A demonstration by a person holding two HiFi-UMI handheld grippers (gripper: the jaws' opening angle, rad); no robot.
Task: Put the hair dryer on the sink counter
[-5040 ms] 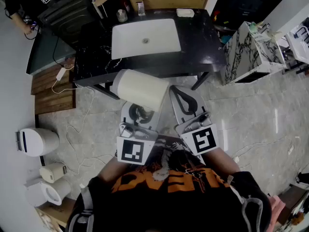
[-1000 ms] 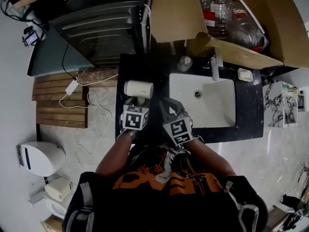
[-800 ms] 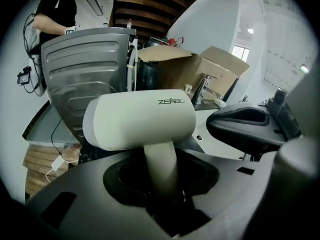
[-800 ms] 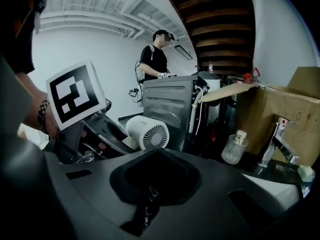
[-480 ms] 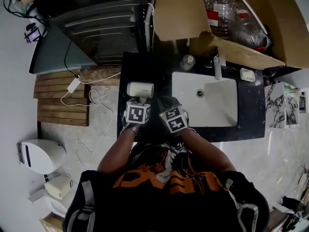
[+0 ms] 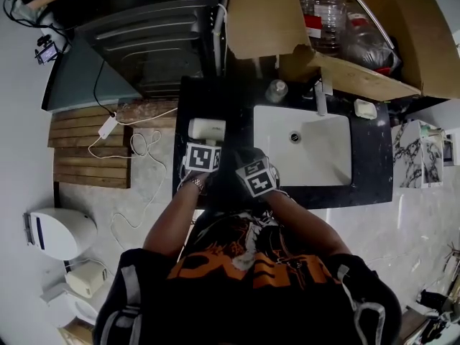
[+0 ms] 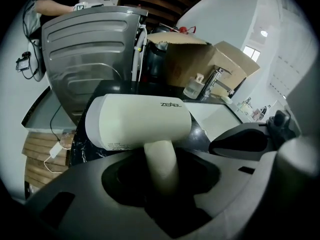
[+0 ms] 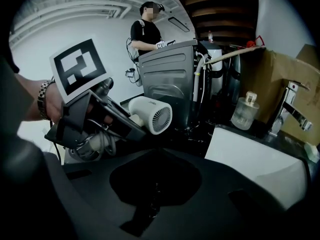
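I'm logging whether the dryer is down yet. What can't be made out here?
- Whether the hair dryer touches the counter: head view, the cube on the left gripper covers its handle; left gripper view, the jaws block everything below.
- Grip: that gripper's jaws are opening, handle between them, but shadow hides the contact.
- Small print on the dryer's barrel: too small, left gripper view.

"ZEABL" (approx.) on hair dryer (image 7: 137,121) barrel.

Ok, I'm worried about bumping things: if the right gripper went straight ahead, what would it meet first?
Probably the black counter just left of the sink, though depth is unclear; the hair dryer sits off to the left.
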